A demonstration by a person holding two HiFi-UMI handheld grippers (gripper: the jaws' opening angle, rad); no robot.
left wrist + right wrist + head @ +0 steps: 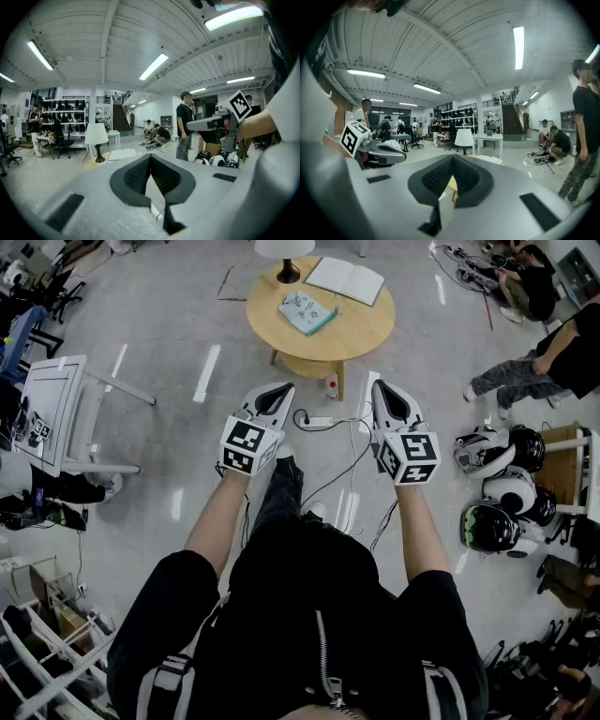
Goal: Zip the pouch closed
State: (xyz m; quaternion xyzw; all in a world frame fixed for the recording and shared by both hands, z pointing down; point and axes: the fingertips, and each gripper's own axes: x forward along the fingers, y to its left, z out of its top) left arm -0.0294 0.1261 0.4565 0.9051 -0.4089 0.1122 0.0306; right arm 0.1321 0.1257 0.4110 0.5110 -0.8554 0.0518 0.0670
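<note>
Both of my grippers, the left gripper [277, 392] and the right gripper [384, 388], have their jaws pressed together on nothing, side by side above the floor [178, 352], while the pouch [307, 312] lies well ahead on the round table [361, 334].

Teal patterned pouch [307, 312], pale wood table [361, 334], white open book [345, 279].
</note>
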